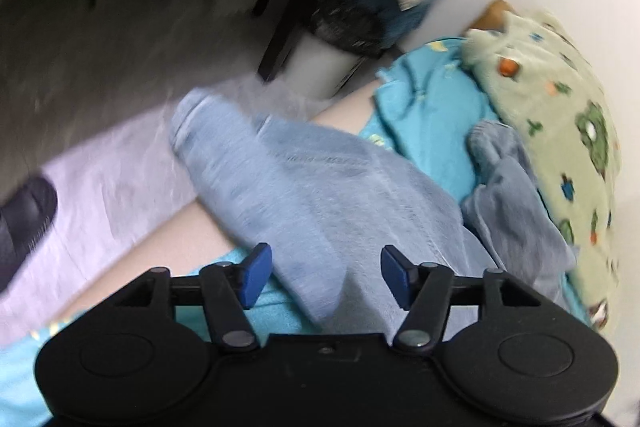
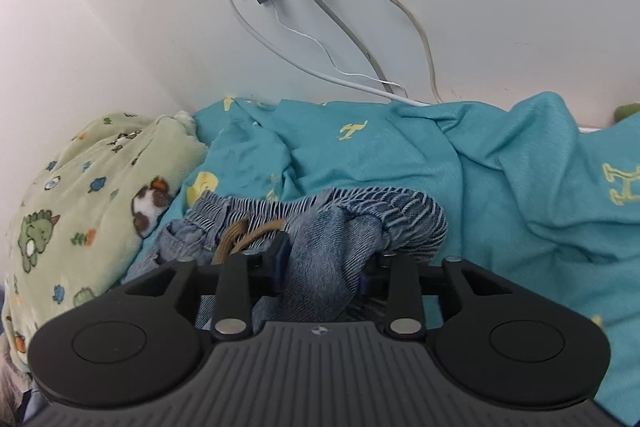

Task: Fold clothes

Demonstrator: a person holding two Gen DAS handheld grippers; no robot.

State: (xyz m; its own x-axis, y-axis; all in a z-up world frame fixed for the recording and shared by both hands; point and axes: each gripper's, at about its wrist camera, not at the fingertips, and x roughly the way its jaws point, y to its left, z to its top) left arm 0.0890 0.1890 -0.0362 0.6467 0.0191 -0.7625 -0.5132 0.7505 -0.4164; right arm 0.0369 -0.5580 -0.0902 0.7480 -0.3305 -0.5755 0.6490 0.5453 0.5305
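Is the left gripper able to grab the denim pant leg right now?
Probably yes: the left gripper is open, and the denim pant leg lies just ahead of its fingertips on the teal sheet, with nothing between them.

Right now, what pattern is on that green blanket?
Little dinosaurs and animals on the pale green blanket, clearest in the right wrist view.

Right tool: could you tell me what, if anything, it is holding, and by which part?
The right tool is shut on the jeans, pinching a bunched fold just below the elastic waistband. The left tool is open and holds nothing.
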